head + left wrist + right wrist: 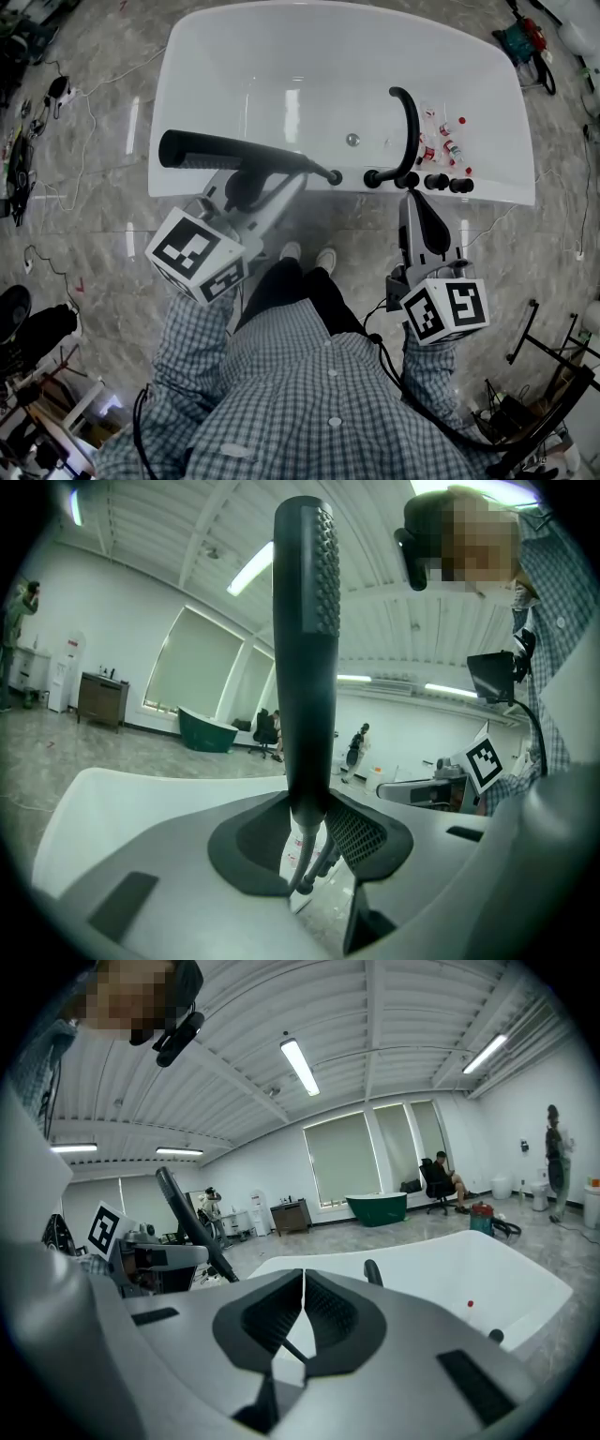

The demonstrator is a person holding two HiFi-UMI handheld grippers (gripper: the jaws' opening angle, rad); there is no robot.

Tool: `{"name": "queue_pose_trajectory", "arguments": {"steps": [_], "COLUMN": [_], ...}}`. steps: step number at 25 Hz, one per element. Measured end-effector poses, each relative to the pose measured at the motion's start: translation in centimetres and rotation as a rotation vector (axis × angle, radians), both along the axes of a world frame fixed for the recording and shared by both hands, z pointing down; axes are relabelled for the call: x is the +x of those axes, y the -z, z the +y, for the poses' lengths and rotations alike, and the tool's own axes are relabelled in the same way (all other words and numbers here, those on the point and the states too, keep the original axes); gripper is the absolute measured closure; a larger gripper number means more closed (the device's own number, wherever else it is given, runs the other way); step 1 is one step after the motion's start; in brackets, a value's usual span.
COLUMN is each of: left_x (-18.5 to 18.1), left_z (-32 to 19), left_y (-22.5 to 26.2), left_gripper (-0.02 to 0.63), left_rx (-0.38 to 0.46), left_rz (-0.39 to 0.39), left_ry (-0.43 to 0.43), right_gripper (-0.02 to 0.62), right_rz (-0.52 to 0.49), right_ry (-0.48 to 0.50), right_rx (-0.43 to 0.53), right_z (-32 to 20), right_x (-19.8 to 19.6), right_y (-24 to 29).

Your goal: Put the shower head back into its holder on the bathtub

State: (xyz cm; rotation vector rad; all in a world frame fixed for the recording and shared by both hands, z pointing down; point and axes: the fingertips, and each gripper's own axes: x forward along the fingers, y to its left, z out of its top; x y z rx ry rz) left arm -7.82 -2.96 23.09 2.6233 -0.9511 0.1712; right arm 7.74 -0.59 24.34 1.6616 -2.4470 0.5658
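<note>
Black stick-shaped shower head (216,148) is not in its holder yet. We've got it clamped in the left gripper (251,180), and it's sitting roughly level above the near rim of the white bathtub (234,56). The thick end points out to the left. The thin end points at the black fittings on the rim and stops just short of them, with a small gap.

In the left gripper view the pads are squeezed onto the lower part of the handle, the head sticks straight up past them, and a bit of hose (302,862) hangs out underneath.

The right gripper (417,211) has its jaws pressed together with nothing between them. It's parked just in front of the rim, right below the curved black faucet spout (411,131) and the round black knobs (436,181).

Some small red-and-white bits (442,141) are lying inside the tub near the spout; they're too small for us to tell what they are.
</note>
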Motion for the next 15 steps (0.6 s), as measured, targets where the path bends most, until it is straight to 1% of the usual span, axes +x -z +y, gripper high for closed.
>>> {"name": "queue_pose_trajectory", "arguments": {"steps": [15], "left_x": [1.4], "left_z": [-0.5], "left_y": [-2.1], "left_gripper": [0.482], "left_rx": [-0.035], "left_rz": [-0.006], "left_ry": [-0.012], "right_gripper": [0.575], "right_rz": [-0.010], "right_ry": [0.001], "right_rx": [-0.033], "right_z": [-0.2], "right_x": [0.5], "right_y": [-1.7]}}
